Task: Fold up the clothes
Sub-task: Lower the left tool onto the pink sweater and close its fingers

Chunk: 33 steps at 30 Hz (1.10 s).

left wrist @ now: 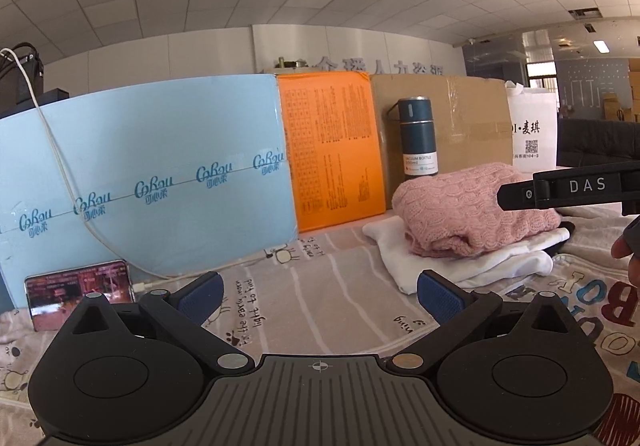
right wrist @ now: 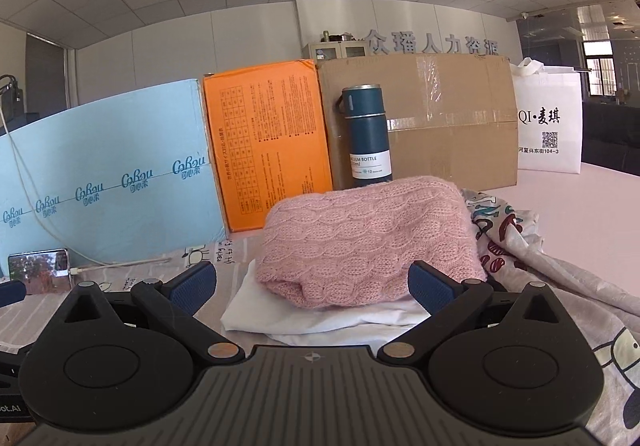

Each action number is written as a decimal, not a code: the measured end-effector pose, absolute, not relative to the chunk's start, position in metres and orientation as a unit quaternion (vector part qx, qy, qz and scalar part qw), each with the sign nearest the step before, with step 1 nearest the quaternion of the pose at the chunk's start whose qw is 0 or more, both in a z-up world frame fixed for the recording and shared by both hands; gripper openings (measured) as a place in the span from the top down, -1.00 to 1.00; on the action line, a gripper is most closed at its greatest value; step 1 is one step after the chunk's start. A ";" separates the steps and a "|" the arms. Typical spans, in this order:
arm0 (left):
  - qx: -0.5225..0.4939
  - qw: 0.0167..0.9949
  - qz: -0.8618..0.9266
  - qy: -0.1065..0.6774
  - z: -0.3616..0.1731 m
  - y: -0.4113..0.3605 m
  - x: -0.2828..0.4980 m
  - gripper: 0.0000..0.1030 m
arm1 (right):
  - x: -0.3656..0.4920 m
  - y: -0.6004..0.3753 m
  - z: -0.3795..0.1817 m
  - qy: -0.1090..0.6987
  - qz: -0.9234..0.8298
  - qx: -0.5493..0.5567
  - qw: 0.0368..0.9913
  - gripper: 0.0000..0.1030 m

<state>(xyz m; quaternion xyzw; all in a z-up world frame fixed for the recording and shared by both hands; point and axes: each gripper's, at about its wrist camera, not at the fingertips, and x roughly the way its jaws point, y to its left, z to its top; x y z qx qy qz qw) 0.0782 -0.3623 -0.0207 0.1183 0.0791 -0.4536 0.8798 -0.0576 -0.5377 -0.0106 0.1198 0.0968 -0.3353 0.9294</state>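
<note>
Pink knit sweater [right wrist: 368, 242] is seen folded into a compact bundle, resting on top of a folded white garment [right wrist: 320, 320]; the two form one stack on the counter [right wrist: 600, 189], which is covered by a printed sheet [left wrist: 320, 310]. A third garment, a printed cloth [right wrist: 504, 234], is seen loose and rumpled just beside the stack on its right, touching it.

Step judged in hand: two pieces folded and stacked, the printed one not yet folded. The next move is judged to call for the loose cloth to be drawn flat before any fold is made.

Left tool [left wrist: 320, 296]: fingers apart, nothing held, aimed at bare sheet left of the stack. Right tool [right wrist: 312, 284]: fingers apart, nothing held, poised just in front of the stack; contact with the sweater cannot be told.

Count: garments three; tools two; vacuum bottle [right wrist: 368, 133] one, upright behind the stack; phone [left wrist: 78, 292] one, with cable; boxes three (blue, orange, brown); white bag [right wrist: 548, 117] one.
</note>
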 end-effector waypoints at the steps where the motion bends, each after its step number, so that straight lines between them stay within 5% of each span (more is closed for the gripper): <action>1: 0.119 0.879 -0.456 0.080 -0.022 -0.366 0.078 -1.00 | -0.059 -0.546 -0.012 0.100 -0.341 0.133 0.925 -1.00; 7: 0.122 0.871 -0.468 0.083 -0.027 -0.390 0.078 -1.00 | -0.068 -0.588 -0.021 0.111 -0.341 0.206 0.910 -1.00; 20: 0.128 0.854 -0.495 0.101 -0.031 -0.435 0.080 -1.00 | -0.046 -0.648 0.006 0.058 -0.367 0.184 0.910 -1.00; 29: 0.065 0.823 -0.535 0.180 -0.029 -0.485 0.108 -1.00 | -0.066 -0.673 -0.010 0.049 -0.375 0.239 0.894 -1.00; 33: 0.023 0.796 -0.561 0.226 -0.030 -0.514 0.132 -0.75 | -0.077 -0.687 -0.018 0.037 -0.363 0.292 0.884 -1.00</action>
